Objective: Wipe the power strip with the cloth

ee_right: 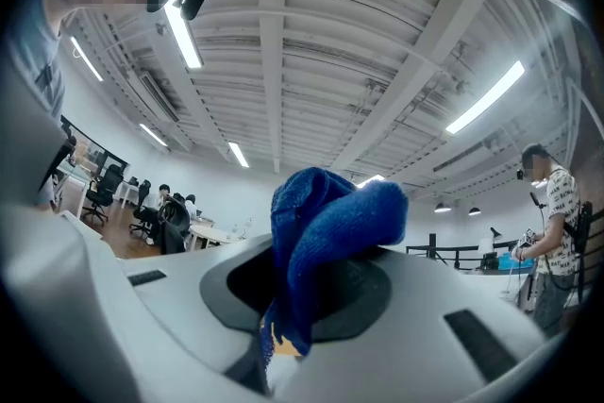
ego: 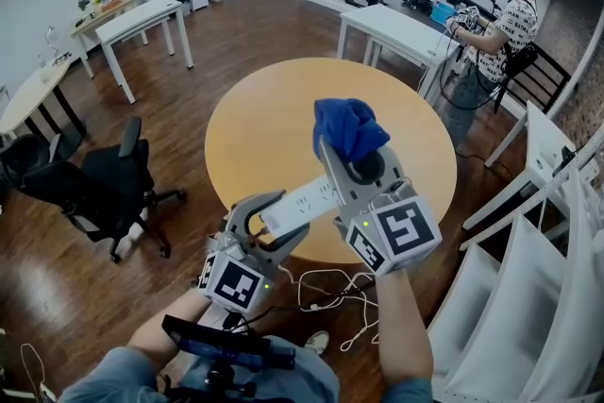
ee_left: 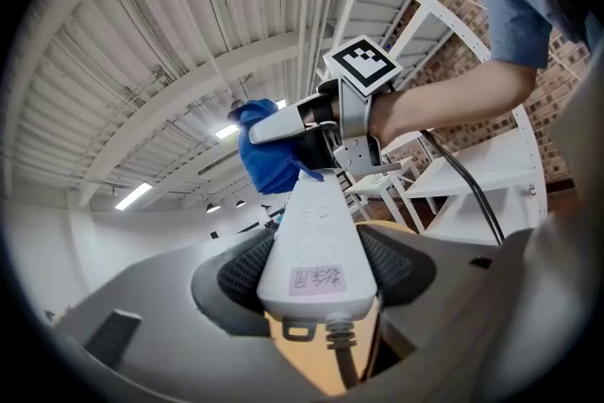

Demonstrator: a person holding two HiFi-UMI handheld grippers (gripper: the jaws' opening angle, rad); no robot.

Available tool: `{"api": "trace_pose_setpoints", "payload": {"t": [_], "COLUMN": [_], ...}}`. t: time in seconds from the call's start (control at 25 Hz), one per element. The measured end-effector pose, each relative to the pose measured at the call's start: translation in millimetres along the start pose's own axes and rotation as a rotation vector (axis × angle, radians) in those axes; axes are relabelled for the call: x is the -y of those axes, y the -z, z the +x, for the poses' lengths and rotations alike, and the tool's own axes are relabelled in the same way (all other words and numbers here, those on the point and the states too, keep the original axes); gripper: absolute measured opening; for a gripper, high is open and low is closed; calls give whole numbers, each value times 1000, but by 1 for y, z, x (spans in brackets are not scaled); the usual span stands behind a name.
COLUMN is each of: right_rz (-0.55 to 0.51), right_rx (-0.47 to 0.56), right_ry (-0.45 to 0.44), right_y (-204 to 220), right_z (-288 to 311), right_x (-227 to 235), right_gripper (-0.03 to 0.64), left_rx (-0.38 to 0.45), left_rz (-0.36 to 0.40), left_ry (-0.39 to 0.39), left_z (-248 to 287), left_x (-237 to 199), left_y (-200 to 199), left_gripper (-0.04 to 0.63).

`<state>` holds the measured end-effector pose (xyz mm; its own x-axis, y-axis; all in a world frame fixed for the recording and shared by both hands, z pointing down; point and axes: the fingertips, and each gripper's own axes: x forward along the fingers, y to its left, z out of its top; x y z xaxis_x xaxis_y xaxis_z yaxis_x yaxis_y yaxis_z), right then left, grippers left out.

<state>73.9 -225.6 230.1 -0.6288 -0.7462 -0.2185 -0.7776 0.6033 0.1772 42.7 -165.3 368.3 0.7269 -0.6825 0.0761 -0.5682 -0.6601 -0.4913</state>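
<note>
A white power strip (ego: 304, 200) is held in the air above the near edge of the round wooden table (ego: 264, 127). My left gripper (ego: 272, 220) is shut on its cable end, and the strip (ee_left: 316, 241) runs away between the jaws, tilted up. My right gripper (ego: 354, 158) is shut on a bunched blue cloth (ego: 348, 126) just beyond the strip's far end. The cloth (ee_left: 269, 158) touches that far end in the left gripper view. It fills the right gripper's jaws (ee_right: 326, 245) in the right gripper view. The strip's white cable (ego: 332, 293) hangs down to the floor.
A black office chair (ego: 99, 184) stands at the left of the table. White desks (ego: 142, 19) stand behind and a white desk (ego: 401, 33) at the back right, where a person (ego: 495, 33) stands. White shelving (ego: 528, 260) is close on my right.
</note>
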Motion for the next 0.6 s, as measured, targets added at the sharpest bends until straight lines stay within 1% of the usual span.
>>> {"api": "trace_pose_setpoints", "payload": {"t": [0.32,0.48,0.6], "right_rz": [33,55,68], "right_rx": [-4,-6,6], "right_ry": [-53,-92,-104], "right_y": [11,13,16], "right_z": [8,9,10], "right_x": [-38,-56,-65], "right_gripper": [76,76,76], "left_rx": [-23,-29,-31], "left_rz": [27,30,31], "left_ry": [-15,-17,-16], "left_z": [0,2,4], "left_x": [-3,-3,-1], "left_y": [2,2,2], "left_gripper": [287,287,287]}}
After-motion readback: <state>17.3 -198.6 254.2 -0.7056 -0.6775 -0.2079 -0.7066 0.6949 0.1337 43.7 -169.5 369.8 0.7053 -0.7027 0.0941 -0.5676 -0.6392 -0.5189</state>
